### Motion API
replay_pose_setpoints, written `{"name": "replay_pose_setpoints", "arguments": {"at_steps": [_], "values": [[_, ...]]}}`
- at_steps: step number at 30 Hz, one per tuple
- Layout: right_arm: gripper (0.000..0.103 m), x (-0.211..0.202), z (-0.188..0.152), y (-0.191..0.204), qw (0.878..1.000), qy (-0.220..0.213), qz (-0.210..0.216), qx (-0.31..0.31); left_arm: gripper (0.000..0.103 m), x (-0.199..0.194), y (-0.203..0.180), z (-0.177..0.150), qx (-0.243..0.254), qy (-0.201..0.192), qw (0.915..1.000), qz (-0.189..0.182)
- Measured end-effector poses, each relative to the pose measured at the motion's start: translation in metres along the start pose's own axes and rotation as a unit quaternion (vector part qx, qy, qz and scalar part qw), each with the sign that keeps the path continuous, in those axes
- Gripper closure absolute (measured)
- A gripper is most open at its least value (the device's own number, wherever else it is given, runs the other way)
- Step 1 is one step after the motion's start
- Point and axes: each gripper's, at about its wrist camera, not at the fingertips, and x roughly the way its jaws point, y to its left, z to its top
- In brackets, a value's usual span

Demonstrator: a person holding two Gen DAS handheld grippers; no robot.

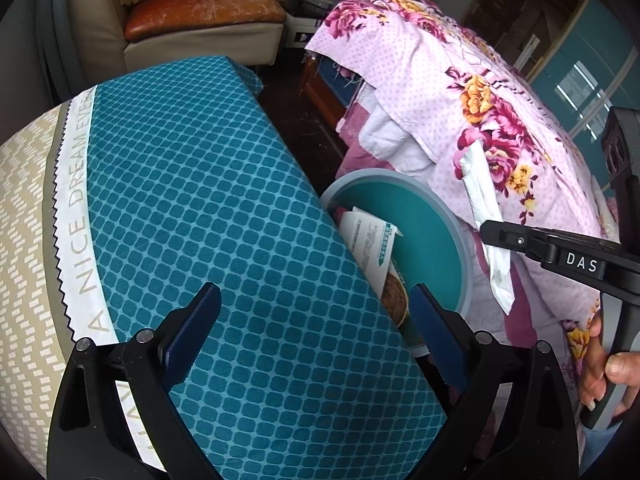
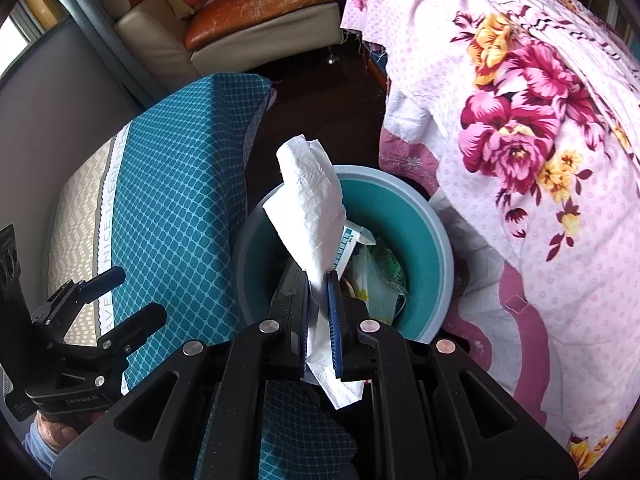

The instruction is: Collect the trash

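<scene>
Two big cloths frame the scene: a floral quilt (image 2: 540, 128) on one side and a teal patterned cover (image 1: 224, 216) on the other. Between them sits a teal bin (image 2: 420, 240) with paper scraps inside. The right gripper (image 2: 319, 280) is above the bin's near rim, its jaws nearly closed and clamping a white tissue (image 2: 312, 208). The left gripper (image 1: 316, 304) hangs above the teal cover, jaws spread wide, gripping nothing.
</scene>
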Motion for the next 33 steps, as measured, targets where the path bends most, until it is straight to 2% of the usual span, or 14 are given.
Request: {"name": "replay_pose_setpoints", "arguments": {"at_steps": [4,8,10,13,17,25,28,33], "values": [[0.090,0.007,0.002,0.007,1.000,0.009,-0.004,-0.006,0.008,-0.001,0.008,-0.001,-0.008,0.001,1.0000,-0.001],[0.066,0.009,0.001,0.012,1.000,0.011,-0.008,-0.014,0.008,-0.001,0.009,-0.003,-0.009,-0.001,1.0000,-0.001],[0.061,0.009,0.001,0.014,1.000,0.011,-0.009,-0.014,0.008,-0.002,0.010,-0.004,-0.010,0.000,1.0000,-0.001],[0.040,0.006,0.001,0.014,1.000,0.007,-0.003,-0.010,0.008,-0.002,0.011,-0.005,-0.010,0.000,1.0000,-0.001],[0.026,0.004,0.001,0.014,1.000,0.006,-0.006,-0.015,0.008,-0.001,0.011,-0.005,-0.010,0.001,1.0000,-0.001],[0.017,0.002,-0.003,0.008,1.000,0.017,-0.004,-0.007,0.008,-0.003,0.012,-0.007,-0.013,-0.001,0.9999,0.008],[0.007,-0.006,-0.009,0.008,1.000,0.006,-0.017,-0.016,0.008,-0.009,0.009,-0.008,-0.008,-0.010,0.9998,0.014],[0.007,-0.017,-0.017,0.008,0.999,0.000,-0.025,-0.022,0.008,-0.024,0.000,-0.012,0.003,-0.021,0.9995,0.021]]}}
